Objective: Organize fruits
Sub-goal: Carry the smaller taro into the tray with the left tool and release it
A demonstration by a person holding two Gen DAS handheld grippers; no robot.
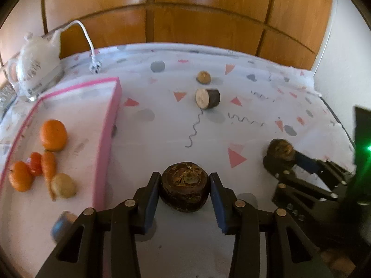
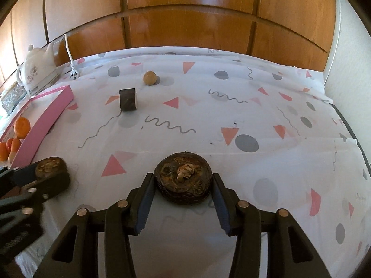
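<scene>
My left gripper (image 1: 185,179) is shut on a dark brown round fruit (image 1: 184,192) with a dried top, just right of the pink-rimmed tray (image 1: 109,134). The tray holds two oranges (image 1: 53,135), a carrot (image 1: 49,169), a small tomato (image 1: 35,163) and a pale round fruit (image 1: 63,185). My right gripper (image 2: 183,176) is shut on a second dark brown fruit (image 2: 183,180) over the patterned cloth. Each gripper shows in the other's view, still gripping its fruit: the right gripper (image 1: 279,159) at the right, the left gripper (image 2: 49,173) at the lower left.
A short cut log (image 1: 207,98) (image 2: 127,99) and a small tan ball (image 1: 203,77) (image 2: 150,77) lie farther back on the cloth. A white kettle (image 1: 37,64) (image 2: 38,69) and its plug (image 1: 95,66) sit at the back left. Wooden panels stand behind the table.
</scene>
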